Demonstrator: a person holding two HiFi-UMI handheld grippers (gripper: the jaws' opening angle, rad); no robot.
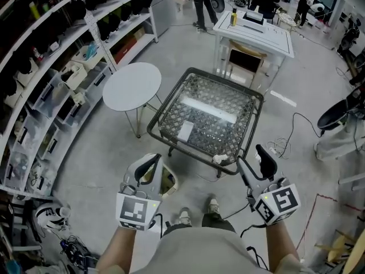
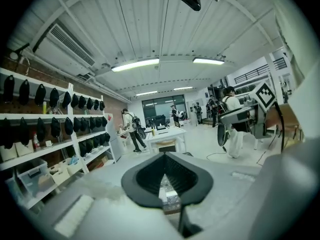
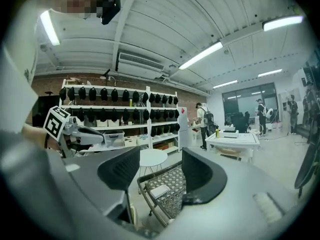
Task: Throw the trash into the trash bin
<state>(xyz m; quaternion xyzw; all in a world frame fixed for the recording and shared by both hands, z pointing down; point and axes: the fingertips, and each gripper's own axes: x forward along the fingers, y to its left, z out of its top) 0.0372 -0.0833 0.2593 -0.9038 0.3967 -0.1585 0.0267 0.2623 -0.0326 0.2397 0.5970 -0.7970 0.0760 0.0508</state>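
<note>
Both tongs held short of the wicker-topped bench, trash lying on it

The left tongs are pressed together at the tips with nothing seen pinched, and the right tongs are spread and empty. A crumpled white scrap sits on the near rim of the bench, between the two tongs and closer to the right. A flat white piece lies further in. The trash bin stands on the floor just beside the left tongs. A round white table stands left of the bench, a white desk behind it. Only the head view shows the scrap and bin; the right gripper view frames the flat piece between its jaws
</note>
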